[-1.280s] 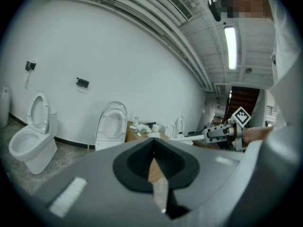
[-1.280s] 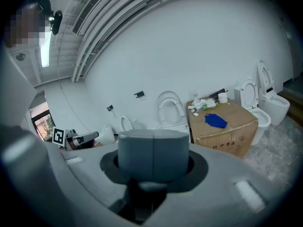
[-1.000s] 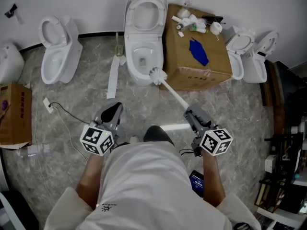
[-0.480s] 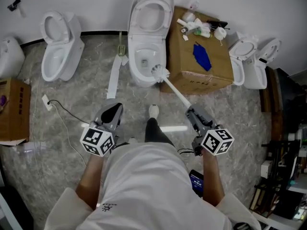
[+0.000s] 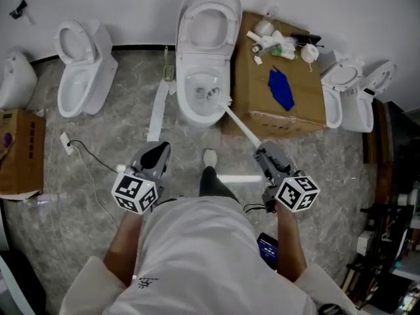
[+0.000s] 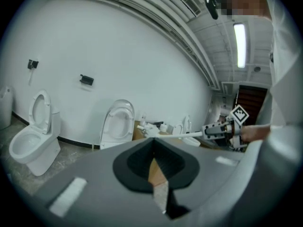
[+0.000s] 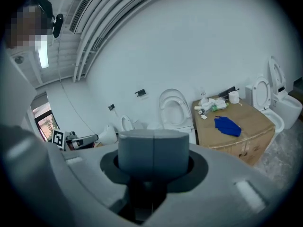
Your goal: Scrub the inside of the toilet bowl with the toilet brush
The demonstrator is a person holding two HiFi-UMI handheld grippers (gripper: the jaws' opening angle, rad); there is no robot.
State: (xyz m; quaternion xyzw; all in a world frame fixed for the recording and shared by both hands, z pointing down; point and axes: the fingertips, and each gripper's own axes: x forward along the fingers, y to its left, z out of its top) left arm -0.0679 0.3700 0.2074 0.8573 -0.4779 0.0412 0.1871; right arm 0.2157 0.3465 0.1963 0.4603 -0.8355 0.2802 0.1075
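One brush head is resting inside the bowl

Nearest, the person in a white shirt (image 5: 197, 248) is standing on the marbled floor (image 5: 65, 228), holding a gripper in each hand. The left gripper (image 5: 158, 151) is pointing toward 12 o'clock at the person's 10 o'clock side; its jaws are meeting at the tips and carrying nothing. The right gripper (image 5: 262, 152), at the person's 2 o'clock, is clamping the near end of the toilet brush (image 5: 240, 125). The brush's white handle is slanting away toward 11 o'clock, crossing the bowl's rim at its 4 o'clock edge. The bristle head (image 5: 213, 94) is lying inside the toilet bowl (image 5: 188, 109), toward its 3 o'clock side; whether it is touching the porcelain, I cannot tell. One shoe (image 5: 210, 156) is showing between the grippers, nearer than the bowl.

Farther out, the toilet's lid (image 5: 209, 20) is standing open against the white wall (image 5: 131, 5) at 12 o'clock. A cardboard box (image 5: 308, 104) is sitting just beside the toilet at 1 o'clock, carrying a blue cloth (image 5: 282, 89), several small bottles (image 5: 274, 41) and a white roll (image 5: 310, 52). A second toilet (image 5: 82, 71) is standing at 10 o'clock, and a third toilet (image 5: 351, 94) at 2 o'clock. A white strip (image 5: 156, 110) is lying on the floor at the bowl's 9 o'clock side.
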